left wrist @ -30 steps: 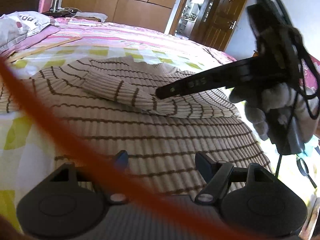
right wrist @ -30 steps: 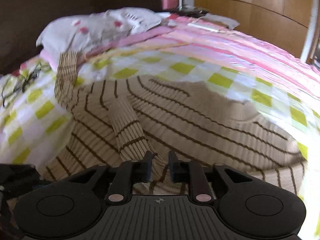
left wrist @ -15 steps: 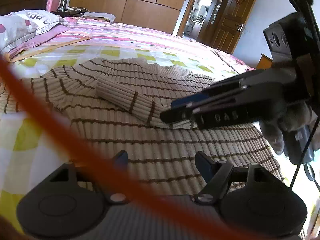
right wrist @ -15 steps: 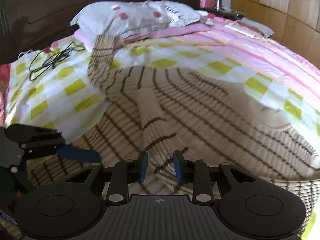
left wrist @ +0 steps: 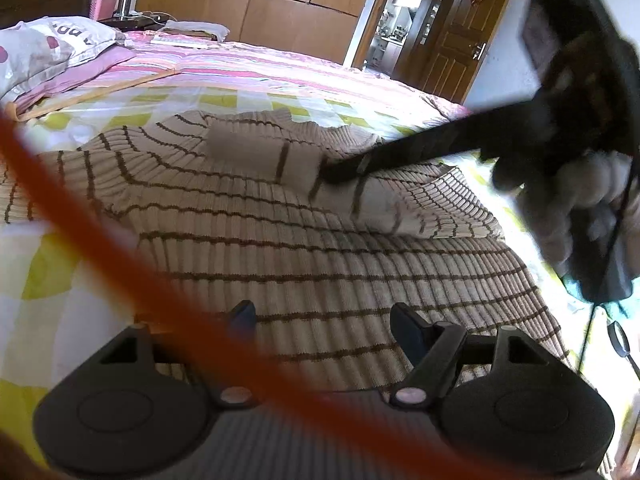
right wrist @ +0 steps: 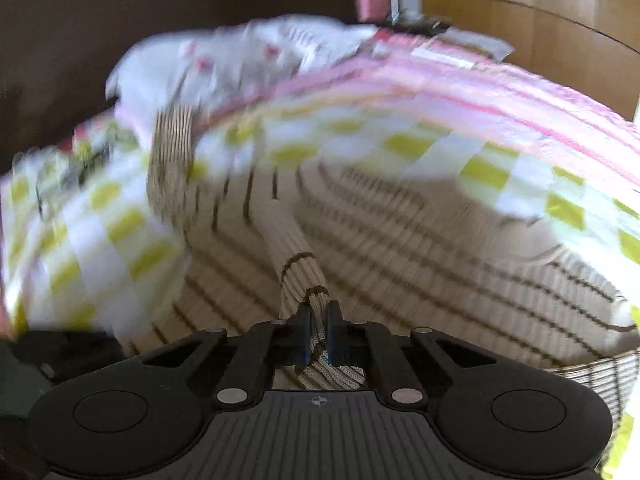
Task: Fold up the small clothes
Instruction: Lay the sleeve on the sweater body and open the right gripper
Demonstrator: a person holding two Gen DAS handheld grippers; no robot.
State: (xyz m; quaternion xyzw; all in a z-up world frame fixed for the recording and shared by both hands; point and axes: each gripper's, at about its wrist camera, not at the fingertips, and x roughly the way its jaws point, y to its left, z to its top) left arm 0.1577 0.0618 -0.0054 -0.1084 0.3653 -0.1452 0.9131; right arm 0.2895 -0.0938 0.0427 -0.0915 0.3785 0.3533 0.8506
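Observation:
A beige ribbed sweater with thin brown stripes [left wrist: 304, 256] lies spread on the bed. One sleeve [left wrist: 288, 160] is folded across its body. My right gripper [right wrist: 318, 330] is shut on that sleeve [right wrist: 296, 264], the knit pinched between its blue pads. In the left wrist view the same gripper [left wrist: 340, 170] reaches in from the right, held by a gloved hand [left wrist: 580, 200]. My left gripper [left wrist: 320, 316] hovers open over the sweater's lower part with nothing between its fingers.
The bed has a yellow-and-white checked sheet [left wrist: 64, 264] and a pink striped cover [left wrist: 248, 64]. Pillows [left wrist: 44, 44] lie at the head. An orange strap [left wrist: 120, 280] crosses the left wrist view. Wooden wardrobes [left wrist: 256, 4] and a door [left wrist: 452, 40] stand behind.
My right gripper went from open above the folded sleeve to shut on it, and its view swung back toward the pillows. My left gripper stayed where it was.

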